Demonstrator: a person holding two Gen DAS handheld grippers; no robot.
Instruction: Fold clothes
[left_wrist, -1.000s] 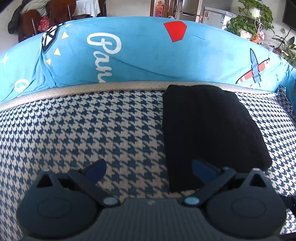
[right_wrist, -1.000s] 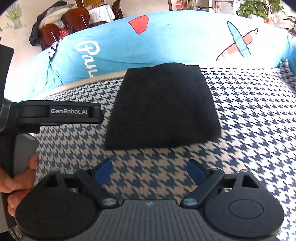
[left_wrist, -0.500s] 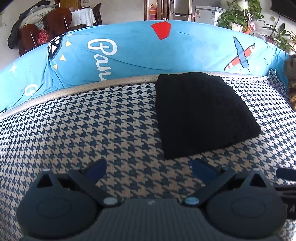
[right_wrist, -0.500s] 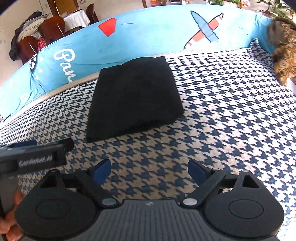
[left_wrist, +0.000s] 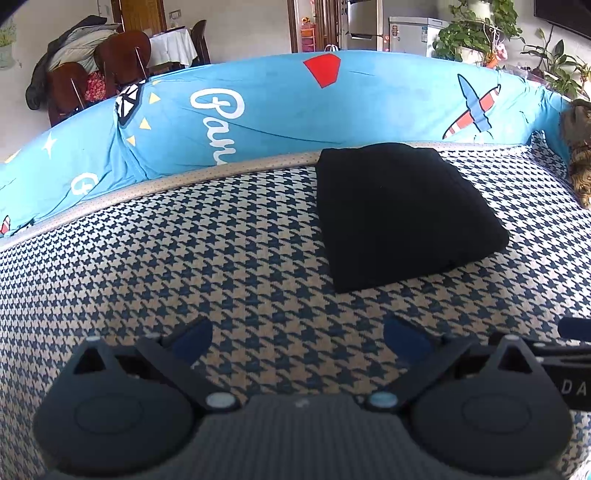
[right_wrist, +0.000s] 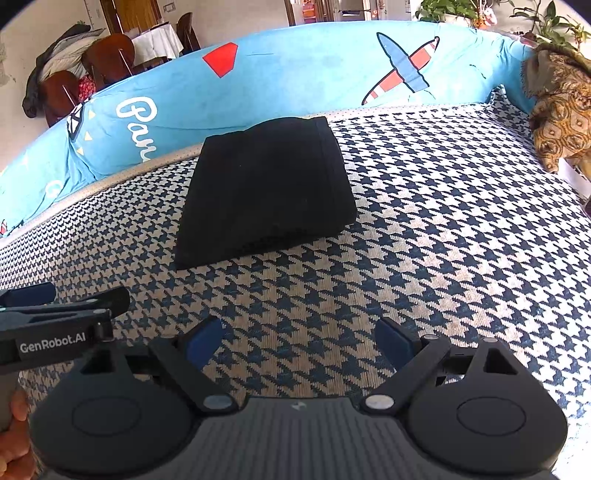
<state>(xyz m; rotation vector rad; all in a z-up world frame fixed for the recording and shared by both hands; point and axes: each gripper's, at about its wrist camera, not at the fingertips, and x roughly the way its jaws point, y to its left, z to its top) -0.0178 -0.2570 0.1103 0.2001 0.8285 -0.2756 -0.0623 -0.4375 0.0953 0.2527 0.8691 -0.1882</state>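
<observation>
my left gripper has its jaws spread wide, nothing between them, only houndstooth cover showing through the gap at the bottom of the frame. my right gripper is the same, jaws wide apart and empty, blue pads over bare houndstooth. neither touches the garment.

folded black garment lies flat as a neat rectangle on the cover, right of centre in the left wrist view, well above the jaws. in the right wrist view it sits centre, slightly left, far edge near the pale trim at the back of the cover.

lower left of the right view: the other gripper's side with genrobot.ai lettering, and fingers of a hand at the frame edge.

behind the garment a blue cartoon-print cushion spans the upper frame. brown patterned cloth at upper right. chairs upper left, plants upper right.
</observation>
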